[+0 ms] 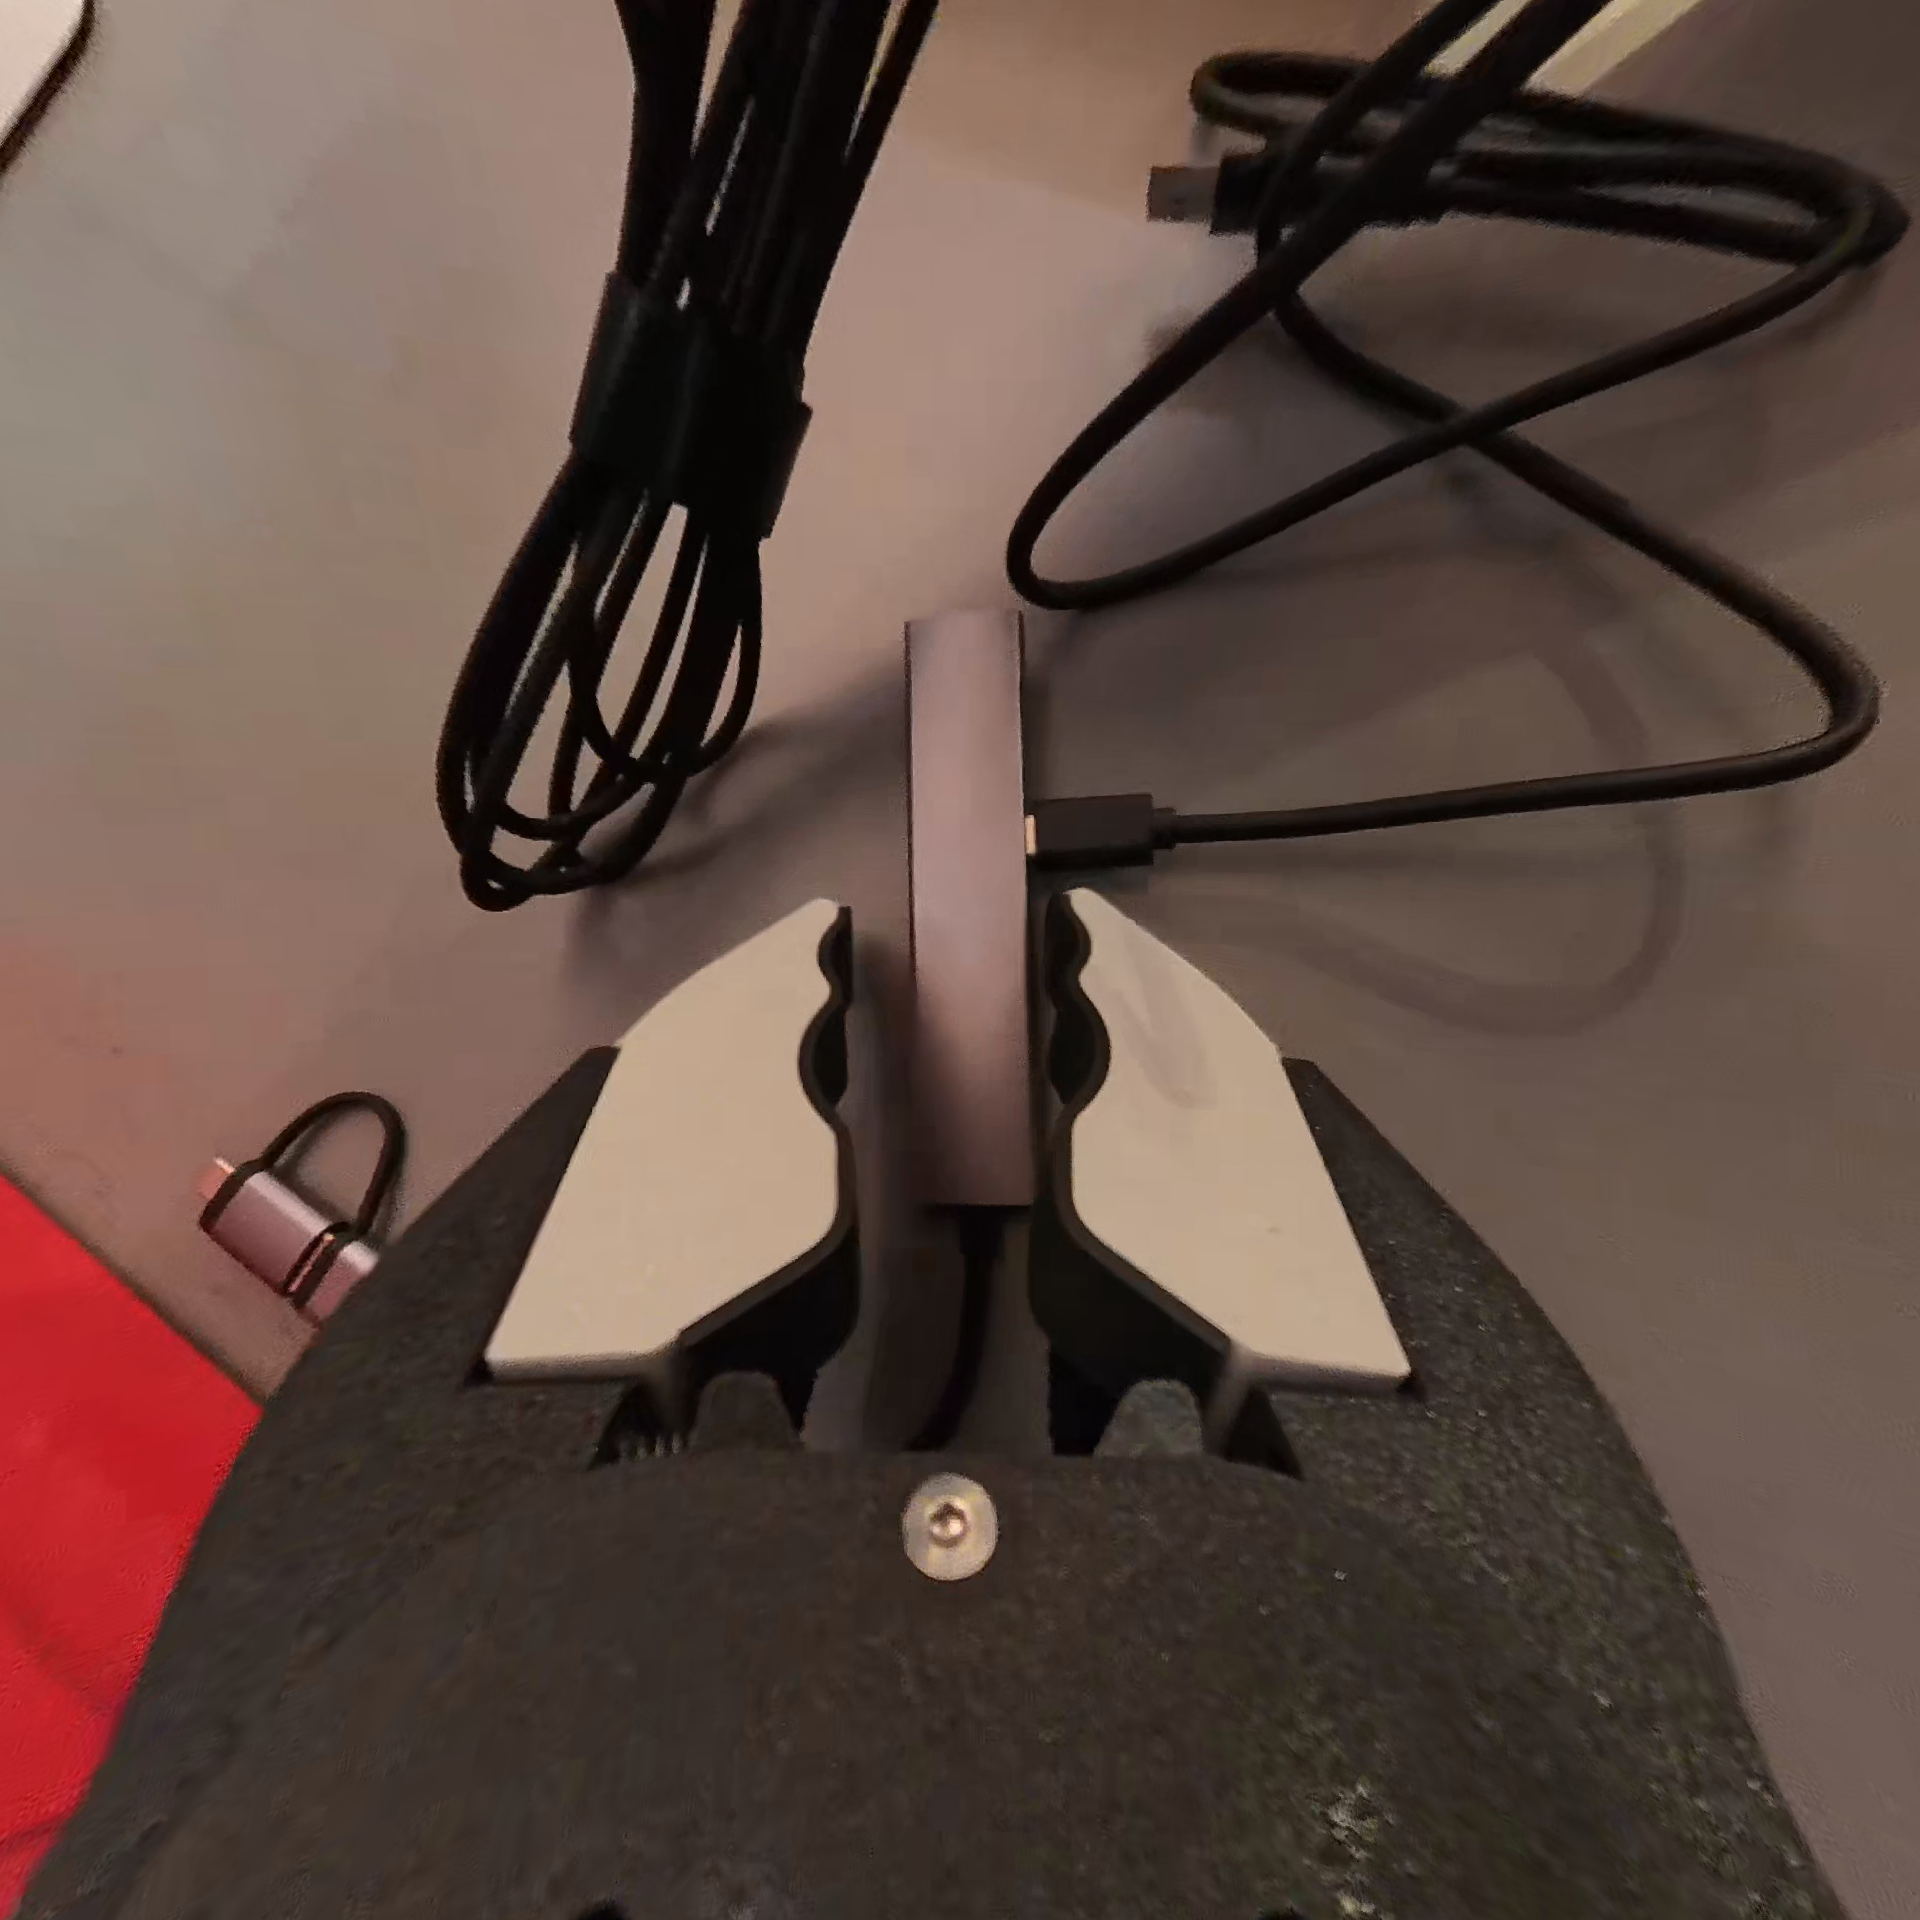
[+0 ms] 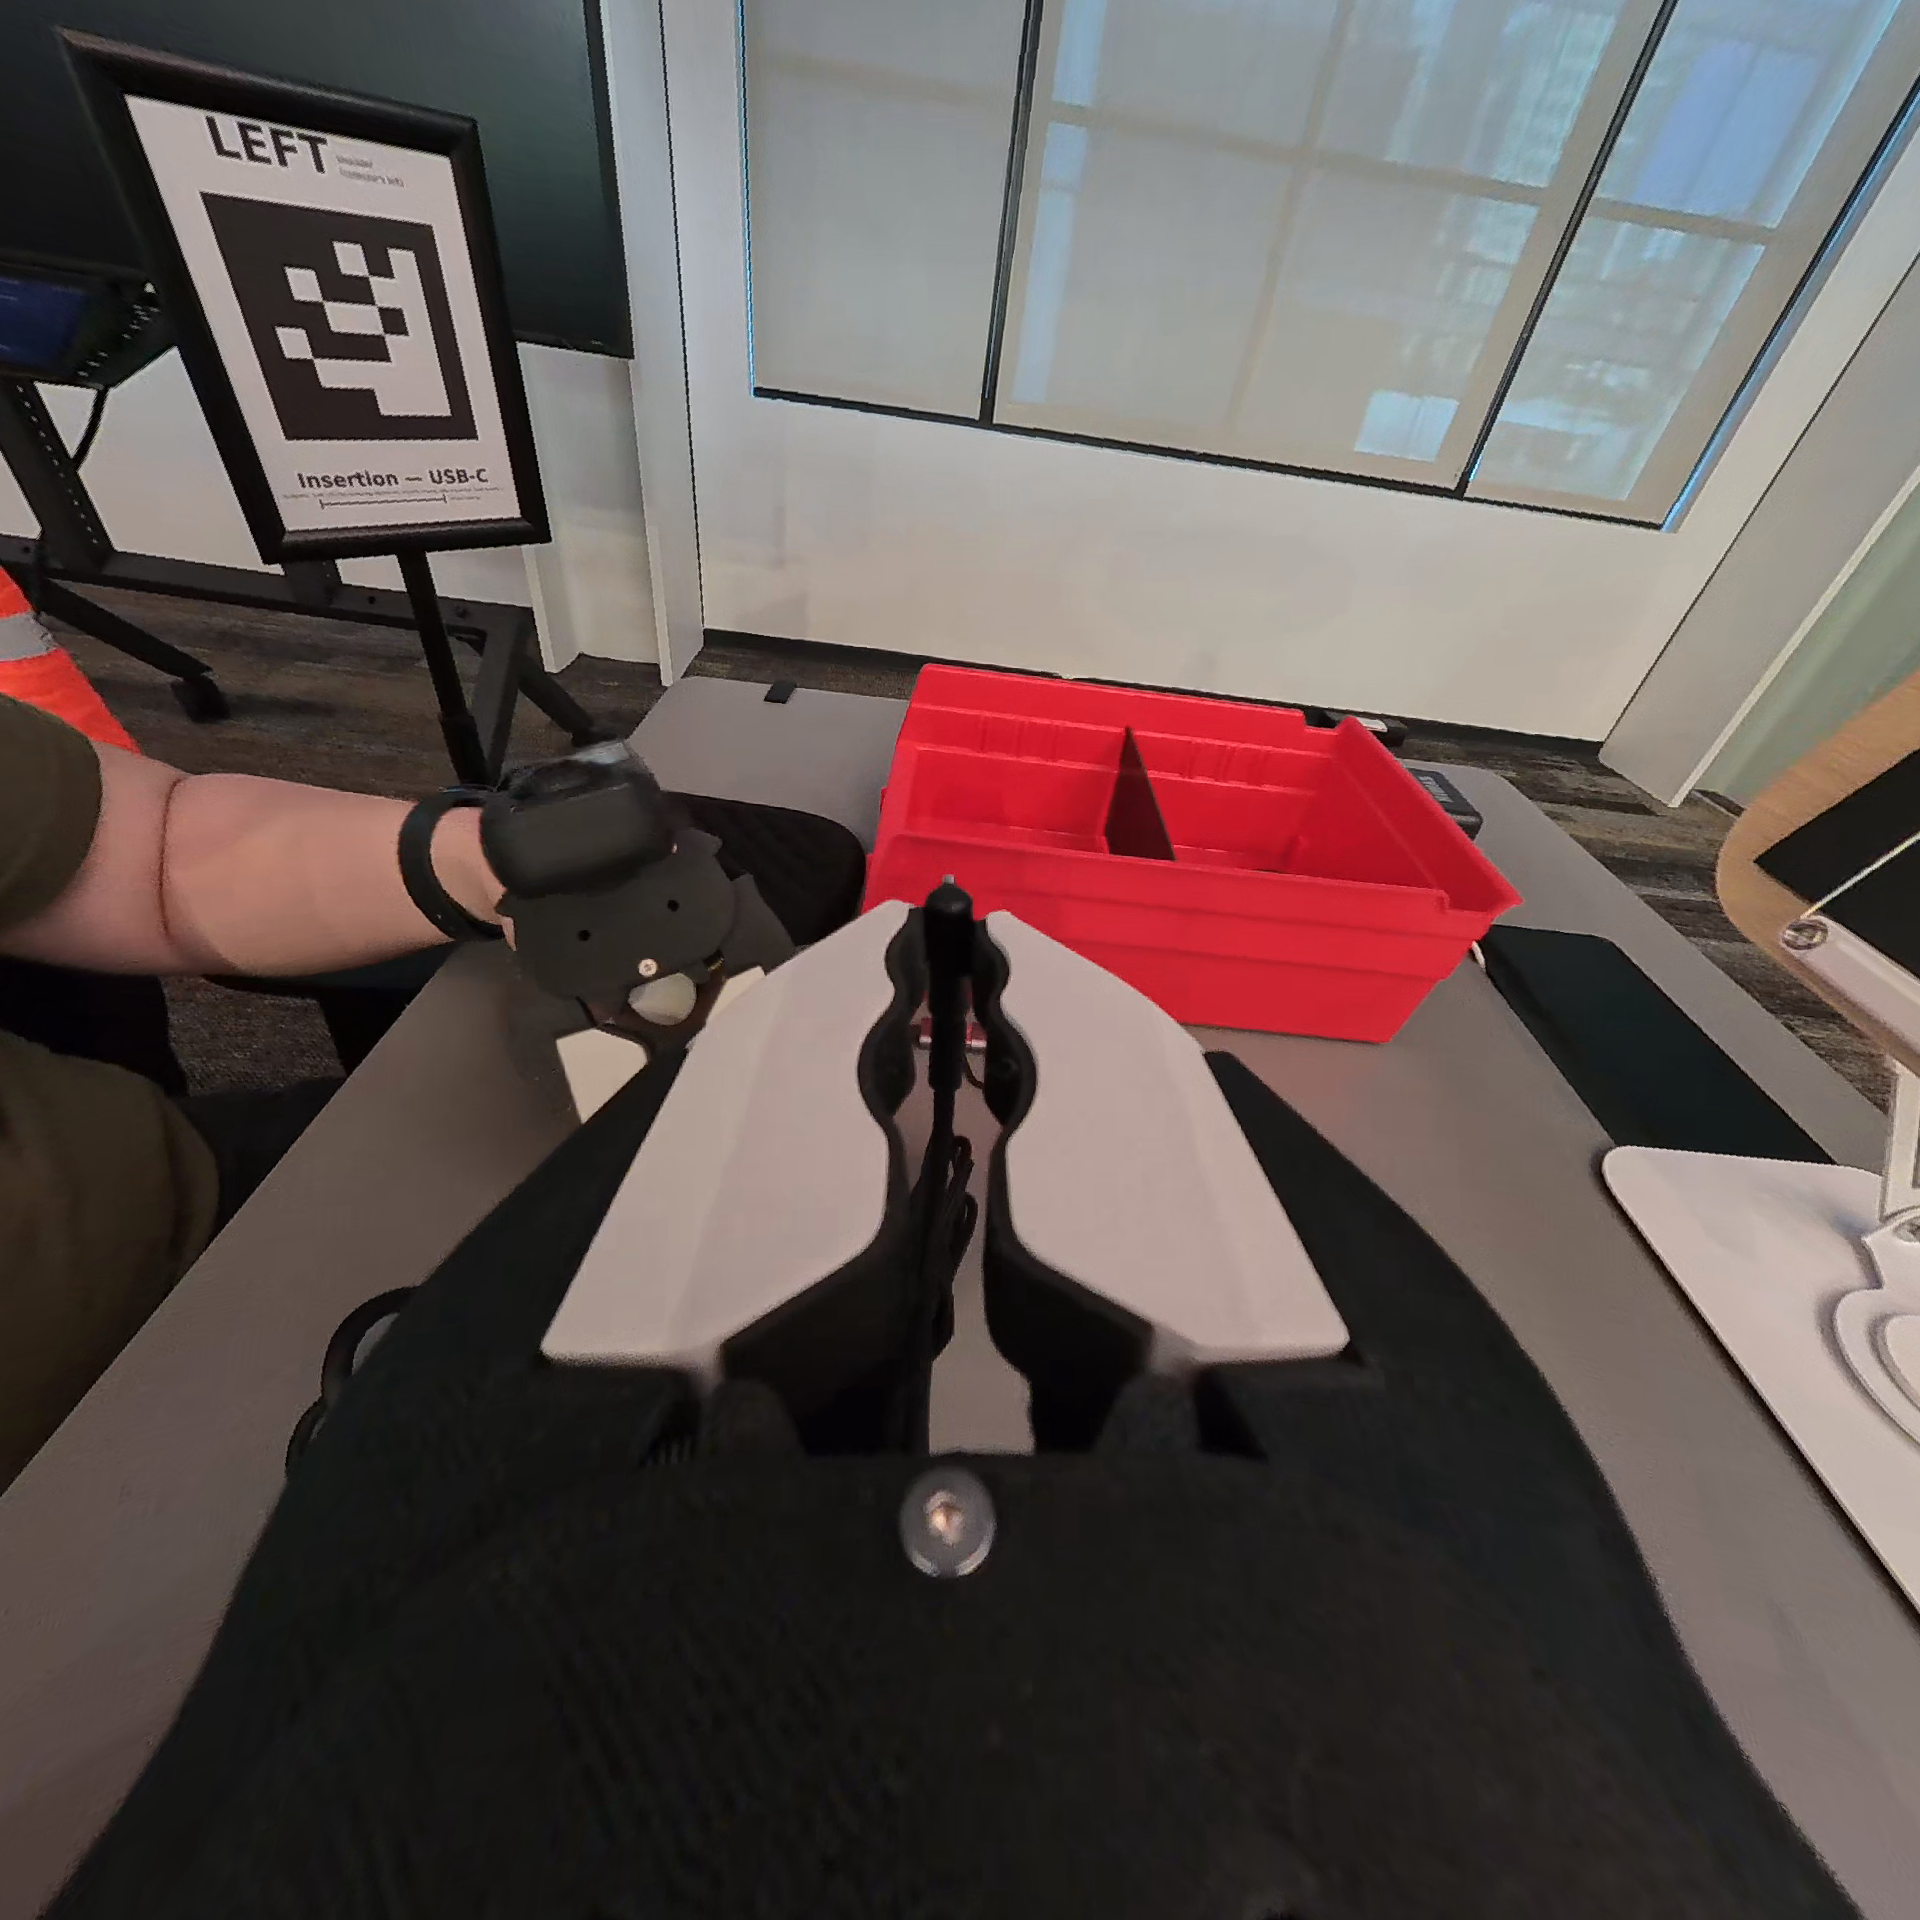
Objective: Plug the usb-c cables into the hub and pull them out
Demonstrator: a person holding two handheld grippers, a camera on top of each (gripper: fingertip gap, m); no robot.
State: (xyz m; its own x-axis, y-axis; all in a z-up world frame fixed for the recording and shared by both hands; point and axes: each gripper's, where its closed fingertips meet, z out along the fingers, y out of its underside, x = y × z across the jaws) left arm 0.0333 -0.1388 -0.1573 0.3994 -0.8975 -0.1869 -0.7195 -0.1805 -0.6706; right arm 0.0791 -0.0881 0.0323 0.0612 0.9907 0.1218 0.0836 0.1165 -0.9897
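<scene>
The left gripper straddles the grey hub on the counter, jaws apart, a black usb-c cable plugged into its side. Only the right wrist view shows the right gripper clamping another black cable plug, and the red bin.

A framed sign on a black stand carries printed writing above and below a black-and-white square marker. A dark box behind the red bin has unreadable print.

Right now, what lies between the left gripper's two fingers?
The grey hub, standing on edge, a gap showing at the left finger; left wrist view.
</scene>
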